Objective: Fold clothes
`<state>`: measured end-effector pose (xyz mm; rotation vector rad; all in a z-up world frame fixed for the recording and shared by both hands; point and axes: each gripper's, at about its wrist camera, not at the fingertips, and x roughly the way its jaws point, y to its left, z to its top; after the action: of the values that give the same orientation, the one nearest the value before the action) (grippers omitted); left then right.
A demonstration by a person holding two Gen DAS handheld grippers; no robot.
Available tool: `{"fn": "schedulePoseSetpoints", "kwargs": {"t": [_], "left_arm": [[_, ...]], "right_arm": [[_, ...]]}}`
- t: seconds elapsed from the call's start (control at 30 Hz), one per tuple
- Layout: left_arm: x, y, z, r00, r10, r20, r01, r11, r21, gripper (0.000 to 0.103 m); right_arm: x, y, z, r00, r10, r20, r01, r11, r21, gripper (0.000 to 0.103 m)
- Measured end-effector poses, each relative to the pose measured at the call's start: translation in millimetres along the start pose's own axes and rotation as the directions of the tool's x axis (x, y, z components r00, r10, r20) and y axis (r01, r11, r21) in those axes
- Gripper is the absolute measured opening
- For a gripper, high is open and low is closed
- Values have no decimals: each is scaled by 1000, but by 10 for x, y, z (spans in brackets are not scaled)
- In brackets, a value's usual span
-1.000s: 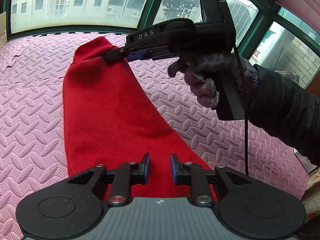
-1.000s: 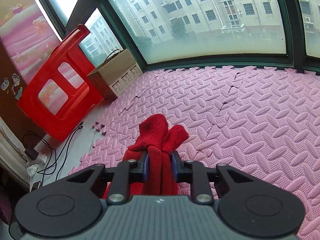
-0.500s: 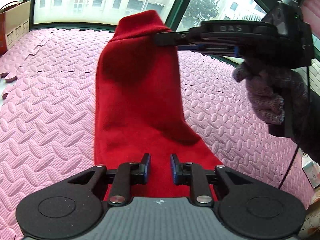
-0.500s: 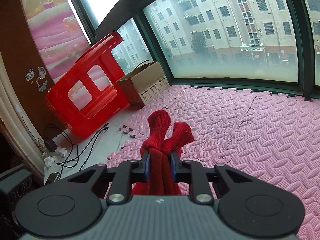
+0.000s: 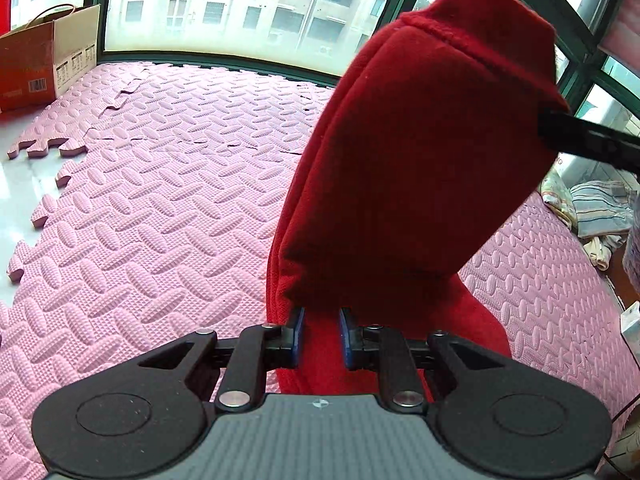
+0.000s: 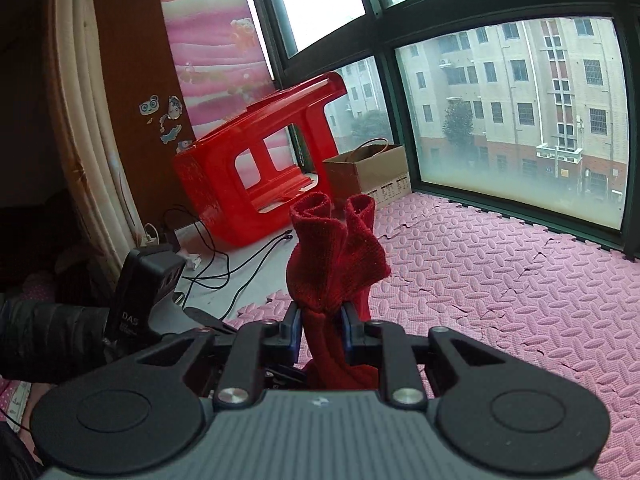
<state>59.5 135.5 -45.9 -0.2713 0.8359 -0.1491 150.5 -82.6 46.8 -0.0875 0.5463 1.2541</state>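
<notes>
Right tongs (image 6: 322,330) pinch the bunched end of the red garment (image 6: 334,254) — two rolled cuffs stick up past the pads. The garment (image 5: 416,152) is lifted off the pink mat (image 5: 160,200), its raised end doubled over toward the left tongs (image 5: 322,334). Left tongs sit narrowly apart with red fabric between the pads — can't tell if they grip it. Box (image 5: 44,56) by the window.

So the right gripper (image 6: 320,330) is clamped on a bunch of red knit fabric (image 6: 334,256) poking up mid-frame over the pink foam mat (image 6: 500,280). Left gripper (image 6: 144,292) shows at the lower left, and a red plastic stool (image 6: 256,168) lies tipped beside a cardboard box (image 6: 372,172) near the window.
</notes>
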Motion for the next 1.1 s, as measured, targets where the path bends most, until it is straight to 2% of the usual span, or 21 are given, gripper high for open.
{"fn": "schedulePoseSetpoints", "kwargs": {"t": [0.13,0.23,0.37,0.53,0.6,0.67,0.73,0.9,1.0,1.07,1.1], "left_arm": [[-125,31,-44,1000,8,21,-8,1000,-9,20],[-218,76,-113,1000,12,27,-12,1000,-25,20],[-350,131,-264,999,34,20,-34,999,-41,20],[-624,220,-383,997,61,44,-58,996,-73,20],[-744,247,-414,996,73,59,-67,994,-83,20],[-856,252,-412,993,79,87,-71,994,-89,20],[-970,217,-386,991,73,115,-64,994,-87,20],[-1200,-68,-234,981,6,193,-1,1000,-24,20],[-1213,-310,-139,974,-68,215,60,997,43,20],[-1151,-453,-107,973,-114,203,100,992,78,20],[-1108,-510,-106,973,-131,191,116,989,90,20]], "right_arm": [[-177,379,-179,999,50,-10,-50,993,-111,18],[-264,677,-354,996,69,-50,-79,969,-234,18],[-336,967,-620,989,97,-112,-127,945,-301,19],[-376,1238,-948,968,102,-230,-185,908,-376,21],[-387,1303,-1027,955,101,-278,-211,890,-403,27],[-423,1369,-1072,941,117,-317,-244,884,-399,33],[-465,1421,-1097,933,110,-342,-250,882,-400,34],[-626,1379,-975,937,88,-338,-200,928,-314,34],[-577,1269,-820,959,49,-279,-121,961,-247,34],[-498,1159,-721,972,14,-233,-57,981,-183,34],[-463,1146,-750,972,10,-236,-52,983,-173,34]]}}
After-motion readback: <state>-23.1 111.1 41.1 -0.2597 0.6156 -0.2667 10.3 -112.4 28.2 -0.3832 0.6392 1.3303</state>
